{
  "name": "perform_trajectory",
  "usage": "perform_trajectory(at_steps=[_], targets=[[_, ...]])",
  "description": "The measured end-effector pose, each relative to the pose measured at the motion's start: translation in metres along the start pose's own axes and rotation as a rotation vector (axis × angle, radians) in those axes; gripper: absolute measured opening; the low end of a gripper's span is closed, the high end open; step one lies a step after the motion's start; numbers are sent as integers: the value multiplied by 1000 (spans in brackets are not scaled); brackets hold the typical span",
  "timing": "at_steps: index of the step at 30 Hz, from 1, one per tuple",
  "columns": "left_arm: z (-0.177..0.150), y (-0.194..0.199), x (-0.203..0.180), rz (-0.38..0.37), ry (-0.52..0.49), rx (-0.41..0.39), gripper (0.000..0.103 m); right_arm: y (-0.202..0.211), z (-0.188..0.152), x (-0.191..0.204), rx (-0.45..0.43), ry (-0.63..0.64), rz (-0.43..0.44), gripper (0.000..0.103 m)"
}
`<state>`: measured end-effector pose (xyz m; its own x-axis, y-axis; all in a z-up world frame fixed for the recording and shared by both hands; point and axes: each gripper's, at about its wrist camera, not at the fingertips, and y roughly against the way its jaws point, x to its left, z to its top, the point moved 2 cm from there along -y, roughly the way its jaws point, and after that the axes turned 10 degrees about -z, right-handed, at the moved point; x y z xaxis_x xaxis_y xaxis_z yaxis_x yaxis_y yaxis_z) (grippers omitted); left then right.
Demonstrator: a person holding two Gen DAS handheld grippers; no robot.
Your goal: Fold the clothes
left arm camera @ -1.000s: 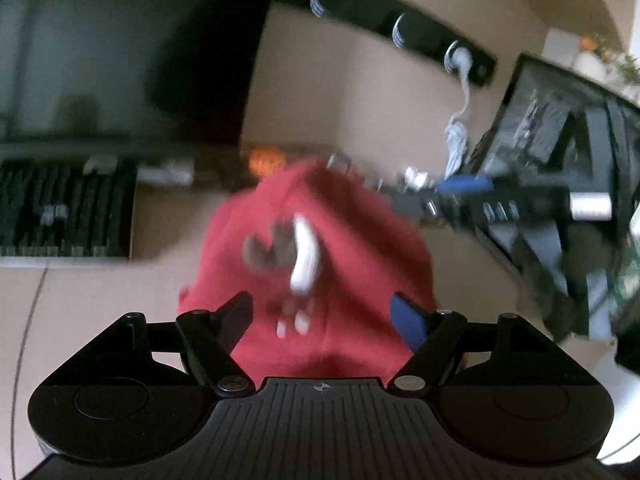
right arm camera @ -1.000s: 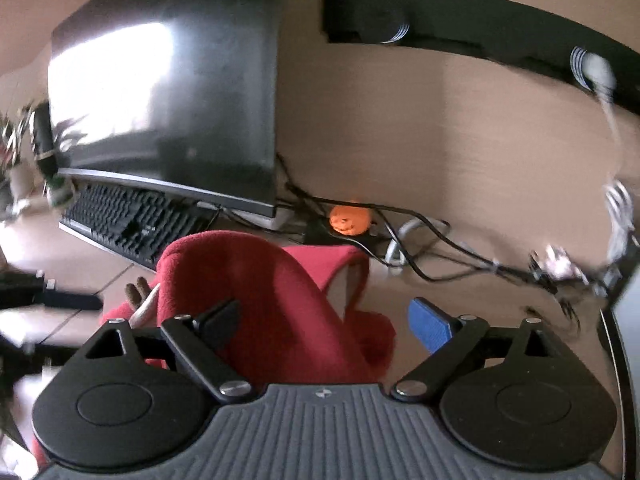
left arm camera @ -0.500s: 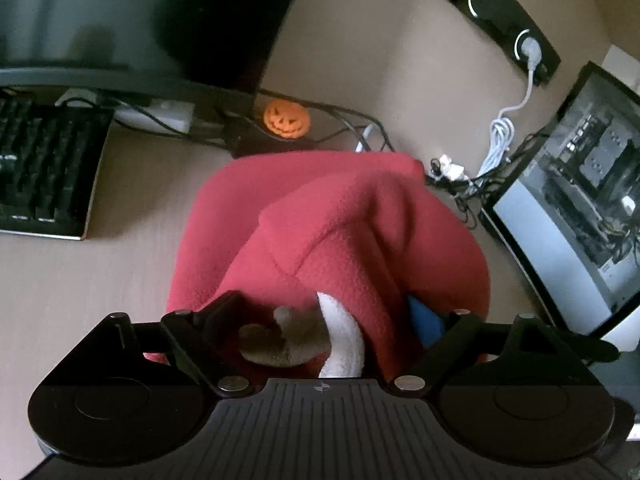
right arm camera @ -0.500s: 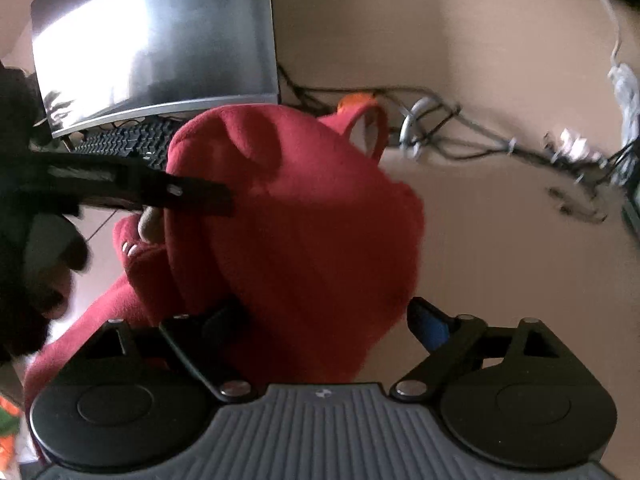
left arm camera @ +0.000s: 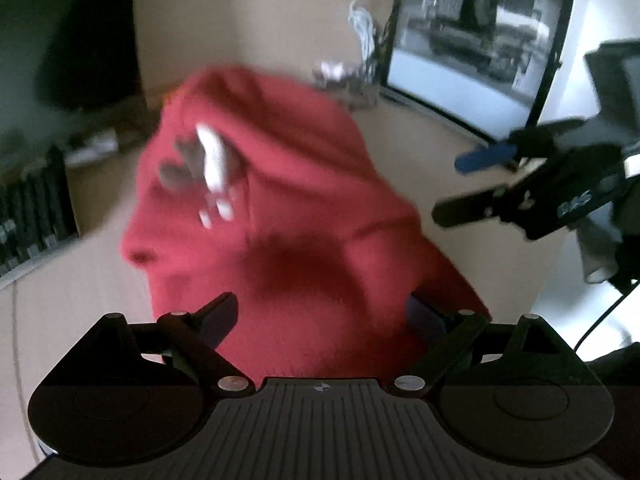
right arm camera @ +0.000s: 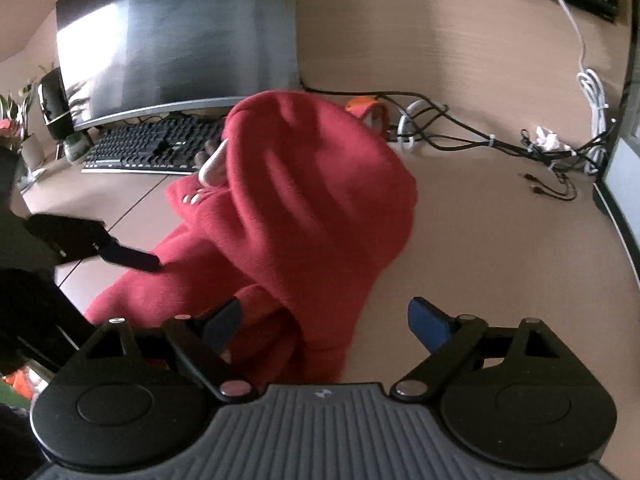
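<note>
My left gripper (left arm camera: 322, 314) jaws are opening, red fleece garment (left arm camera: 276, 216) bunched on desk (right arm camera: 500, 240) btwn them, pads off it. Right gripper (right arm camera: 326, 322) also opening, released; cloth's edge lies btwn its pads.

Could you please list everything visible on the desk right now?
fleece garment: one, red, crumpled mid-desk
curved monitor: one, dark, back left
keyboard: one, black, under the monitor
pumpkin figure: one, orange, behind the garment
cables: several, black and white, back right
PC case: one, glass-sided, right edge
desk: one, beige
left hand-held gripper: jaws opening, garment between them
right hand-held gripper: jaws opening, garment between them
</note>
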<state>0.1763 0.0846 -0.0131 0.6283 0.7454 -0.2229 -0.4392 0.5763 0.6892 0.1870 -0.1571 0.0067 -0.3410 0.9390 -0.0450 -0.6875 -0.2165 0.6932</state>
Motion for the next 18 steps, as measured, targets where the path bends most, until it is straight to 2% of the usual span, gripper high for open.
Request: perform_trajectory(at_steps=[2, 5, 6, 8, 11, 14, 16, 18], targets=[[-8, -10, -1, 14, 13, 18, 95, -6, -6, 9, 15, 37, -24, 93], [-15, -19, -9, 42, -23, 12, 96, -22, -18, 16, 43, 88, -67, 97], [-16, -20, -10, 45, -23, 11, 96, -27, -22, 16, 54, 101, -85, 101], [-19, -21, -11, 47, -27, 10, 96, -38, -29, 13, 89, 107, -102, 103], [-14, -19, -12, 27, -24, 12, 97, -44, -29, 6, 120, 76, -74, 103], [-8, -13, -12, -8, -12, 3, 97, -37, -19, 2, 112, 124, -35, 103], [8, 7, -6, -90, 27, -49, 97, -27, -5, -12, 93, 106, 23, 103], [27, 25, -2, -103, 22, -127, 97, -18, 15, -35, 54, 34, 72, 103]])
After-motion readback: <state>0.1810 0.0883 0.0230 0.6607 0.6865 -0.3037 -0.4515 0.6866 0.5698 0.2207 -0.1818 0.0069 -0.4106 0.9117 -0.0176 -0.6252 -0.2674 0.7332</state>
